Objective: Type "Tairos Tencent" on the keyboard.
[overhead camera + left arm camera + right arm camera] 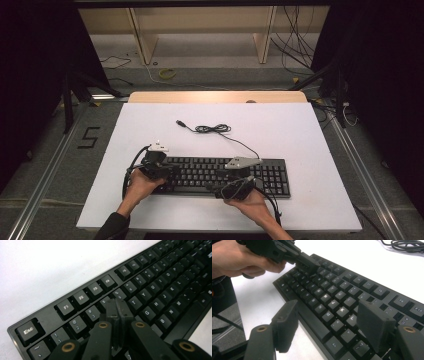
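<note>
Left gripper view shows the left gripper (117,307) with its two black jaws pressed together, nothing between them, and their tips rest on or just above the keys near the number row of the black keyboard (150,290). Whether the tips touch a key, I cannot tell. Right gripper view shows the right gripper (329,327) with its jaws wide apart, standing over the front edge of the keyboard beside the space bar, and no key is gripped. High view shows the keyboard lying on the white table (300,130), near its front edge, under both grippers. Behind the keyboard lies its black cable (214,129), loosely coiled, well apart from the hands.
</note>
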The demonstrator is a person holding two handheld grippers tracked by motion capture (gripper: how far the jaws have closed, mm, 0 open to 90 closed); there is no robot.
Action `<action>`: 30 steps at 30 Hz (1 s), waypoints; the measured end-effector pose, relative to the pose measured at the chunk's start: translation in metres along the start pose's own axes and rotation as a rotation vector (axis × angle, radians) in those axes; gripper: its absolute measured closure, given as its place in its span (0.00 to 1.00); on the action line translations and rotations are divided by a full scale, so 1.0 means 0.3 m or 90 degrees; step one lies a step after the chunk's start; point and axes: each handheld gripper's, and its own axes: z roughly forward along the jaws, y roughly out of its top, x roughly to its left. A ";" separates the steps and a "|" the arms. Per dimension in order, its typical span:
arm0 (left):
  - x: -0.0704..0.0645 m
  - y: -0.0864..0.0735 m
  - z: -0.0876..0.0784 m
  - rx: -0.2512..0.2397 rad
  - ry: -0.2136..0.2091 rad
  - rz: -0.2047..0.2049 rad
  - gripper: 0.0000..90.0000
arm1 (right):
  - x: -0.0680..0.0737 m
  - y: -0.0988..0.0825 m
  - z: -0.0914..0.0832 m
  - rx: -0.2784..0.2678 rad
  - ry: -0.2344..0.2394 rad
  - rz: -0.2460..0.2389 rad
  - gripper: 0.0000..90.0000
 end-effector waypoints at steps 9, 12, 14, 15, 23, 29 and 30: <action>0.003 -0.008 0.015 0.015 0.000 0.001 0.99 | 0.000 -0.001 0.001 0.000 0.000 0.000 0.39; 0.007 -0.009 0.016 0.014 -0.005 -0.006 0.99 | 0.002 -0.001 0.001 -0.001 0.000 0.000 0.39; 0.007 -0.011 0.015 0.013 -0.007 -0.008 0.99 | 0.002 0.000 0.000 0.000 0.000 0.000 0.39; 0.007 -0.011 0.015 0.012 -0.006 -0.008 0.99 | 0.002 -0.001 0.001 -0.001 0.000 0.000 0.39; 0.009 -0.009 0.004 0.001 -0.009 -0.012 0.99 | 0.001 -0.001 0.001 0.000 0.000 -0.001 0.39; 0.007 -0.009 -0.003 -0.001 -0.009 -0.011 0.96 | 0.001 0.000 0.001 -0.001 0.000 -0.001 0.39; 0.007 -0.009 -0.004 -0.003 -0.010 -0.011 0.95 | 0.001 0.000 0.001 -0.002 -0.001 -0.001 0.39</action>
